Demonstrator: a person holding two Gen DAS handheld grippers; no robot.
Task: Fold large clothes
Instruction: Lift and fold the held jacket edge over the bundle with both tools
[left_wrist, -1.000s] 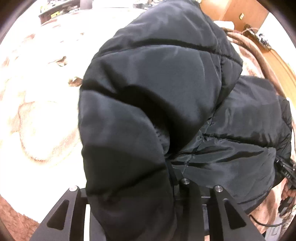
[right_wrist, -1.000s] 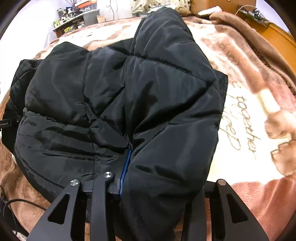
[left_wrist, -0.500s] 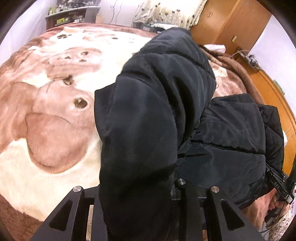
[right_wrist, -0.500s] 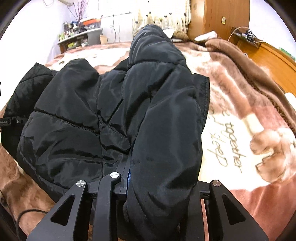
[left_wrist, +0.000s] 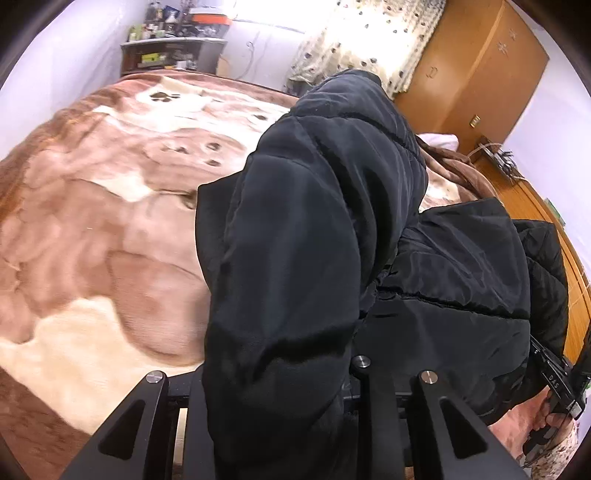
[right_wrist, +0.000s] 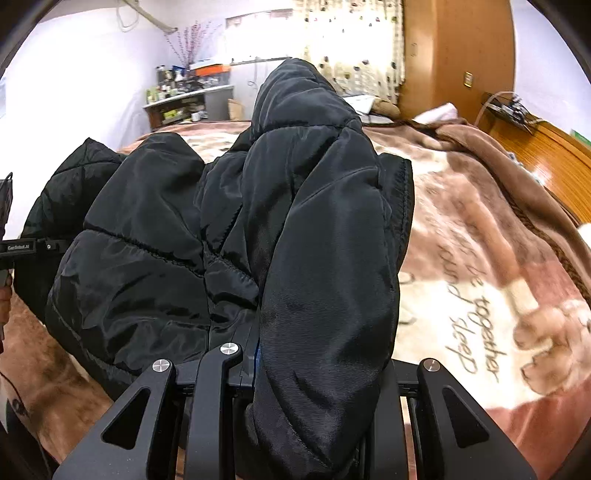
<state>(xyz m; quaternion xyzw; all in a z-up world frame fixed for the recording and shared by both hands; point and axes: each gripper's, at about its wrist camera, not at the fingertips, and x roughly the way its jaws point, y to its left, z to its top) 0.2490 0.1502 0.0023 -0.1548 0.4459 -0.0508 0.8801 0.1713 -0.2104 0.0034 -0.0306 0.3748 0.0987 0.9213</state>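
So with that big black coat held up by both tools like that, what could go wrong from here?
The coat is thick and slippery-looking, and each tool, left and right, seems to pinch only a small bunched part near the edge, so it might slide out. Most of the coat hangs loose between them, so it may land crooked or drag across the fuzzy blanket and rumple it. The bulk also blocks both cameras' view.
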